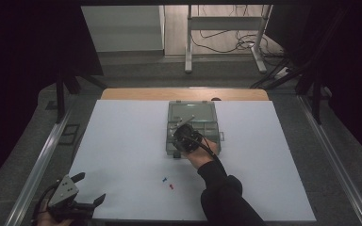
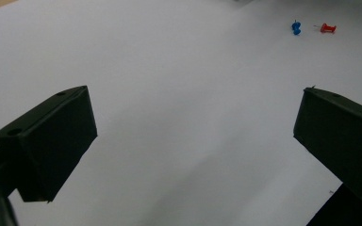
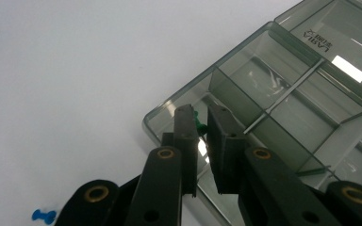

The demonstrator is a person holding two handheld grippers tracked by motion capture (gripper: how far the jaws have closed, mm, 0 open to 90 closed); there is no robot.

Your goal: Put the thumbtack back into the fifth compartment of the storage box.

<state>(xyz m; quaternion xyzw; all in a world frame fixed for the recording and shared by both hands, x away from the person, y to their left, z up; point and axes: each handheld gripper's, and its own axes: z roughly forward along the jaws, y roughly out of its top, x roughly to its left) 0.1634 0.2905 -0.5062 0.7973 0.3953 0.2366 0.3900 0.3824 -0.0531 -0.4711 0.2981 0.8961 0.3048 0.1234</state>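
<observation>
Tongs [image 3: 201, 123] on the right are pinched on a green pin [image 3: 198, 123], held over the box [image 3: 283, 99] corner for dropping; left tongs [image 2: 193, 141] are spread.

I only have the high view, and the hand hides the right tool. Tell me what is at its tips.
Observer: A green pin sits between the tips of the right tool. The jaws are nearly shut, but I cannot tell if they pinch it.
Operator: Say where over the box that is.
Observer: Over a corner compartment of the box, just inside the rim. The compartments near it look empty.
Operator: Now report the pins still on the sheet.
Observer: In the left gripper view, the blue pin and the red pin lie on their sides, close together but not touching.
</observation>
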